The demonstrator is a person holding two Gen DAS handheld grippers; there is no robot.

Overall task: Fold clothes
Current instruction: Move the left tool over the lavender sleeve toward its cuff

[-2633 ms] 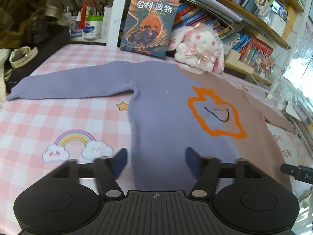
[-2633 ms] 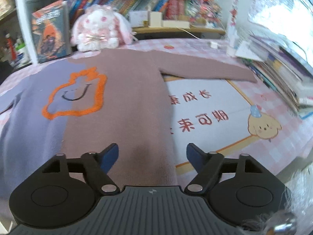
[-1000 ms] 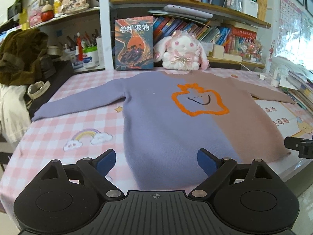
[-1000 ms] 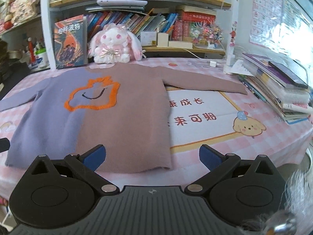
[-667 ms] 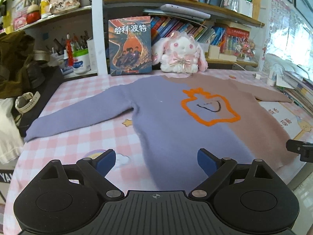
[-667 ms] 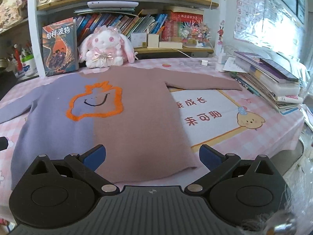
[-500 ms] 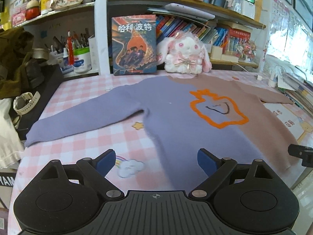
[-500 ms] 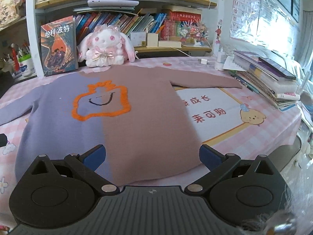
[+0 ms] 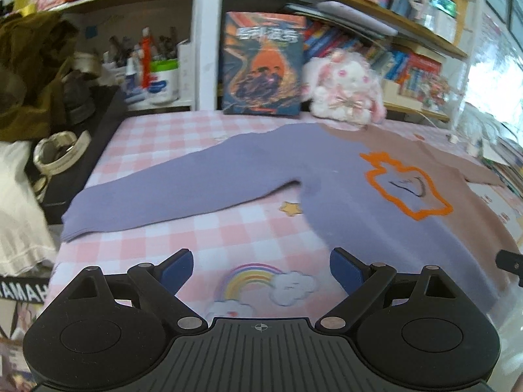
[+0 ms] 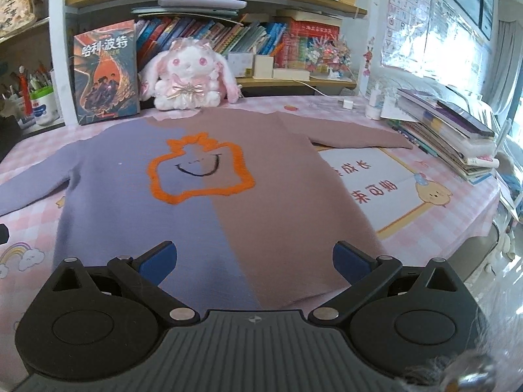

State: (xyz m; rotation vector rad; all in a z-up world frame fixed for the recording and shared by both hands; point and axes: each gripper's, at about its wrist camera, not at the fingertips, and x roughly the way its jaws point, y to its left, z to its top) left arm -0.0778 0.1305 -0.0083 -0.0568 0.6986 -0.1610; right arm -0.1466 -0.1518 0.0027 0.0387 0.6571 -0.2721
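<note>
A sweater [image 10: 209, 209], half lilac and half dusty pink with an orange outline and a smile on the chest, lies flat and spread on the pink checked tablecloth [image 9: 157, 130]. Its lilac sleeve [image 9: 170, 189] stretches left, its pink sleeve [image 10: 356, 137] right. My left gripper [image 9: 261, 266] is open and empty, above the cloth near the rainbow print, left of the sweater's body. My right gripper [image 10: 255, 258] is open and empty, above the sweater's bottom hem. A tip of the right gripper [image 9: 510, 261] shows at the left wrist view's right edge.
A standing book [image 10: 106, 72] and a plush rabbit [image 10: 186, 78] stand at the table's back edge before bookshelves. A stack of books [image 10: 451, 130] lies at the right. A dark box with a watch [image 9: 59, 153] and heaped clothes [image 9: 29, 75] sit at the left.
Both grippers have stayed open. The left one has swung left, off the sweater's body toward the lilac sleeve. The right one has shifted left over the hem's middle.
</note>
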